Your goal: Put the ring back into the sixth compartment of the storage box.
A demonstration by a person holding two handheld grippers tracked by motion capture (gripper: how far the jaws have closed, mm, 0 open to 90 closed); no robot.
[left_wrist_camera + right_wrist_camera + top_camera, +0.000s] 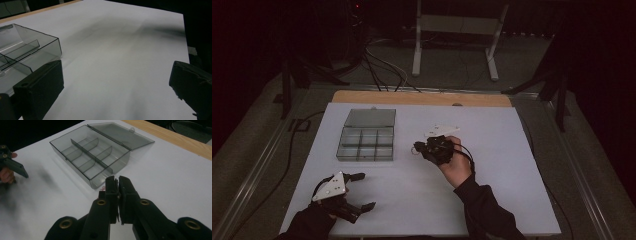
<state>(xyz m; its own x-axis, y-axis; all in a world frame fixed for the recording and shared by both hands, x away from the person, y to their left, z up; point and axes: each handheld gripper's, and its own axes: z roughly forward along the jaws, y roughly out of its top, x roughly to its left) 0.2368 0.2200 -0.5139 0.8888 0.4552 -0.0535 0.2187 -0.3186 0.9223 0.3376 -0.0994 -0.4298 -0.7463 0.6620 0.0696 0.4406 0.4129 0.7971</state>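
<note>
white table (492, 200), open compartment box (366, 142)

White table sheet (492, 200), wooden edge strip (422, 97) at far side; white metal frame (457, 30), cables (382, 70) on floor beyond.

A dark lab: floor cables (377, 70), white-topped table (492, 200).

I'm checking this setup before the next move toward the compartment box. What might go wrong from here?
1. The right tool is shut, with something small and reddish by its tips that I cannot make out. If that is a held part, it might slip out before reaching the box.
2. The open lid lies flat behind the box, so pressing on it might tip the box.
3. The left tool stands open close to the box and might knock it.
</note>
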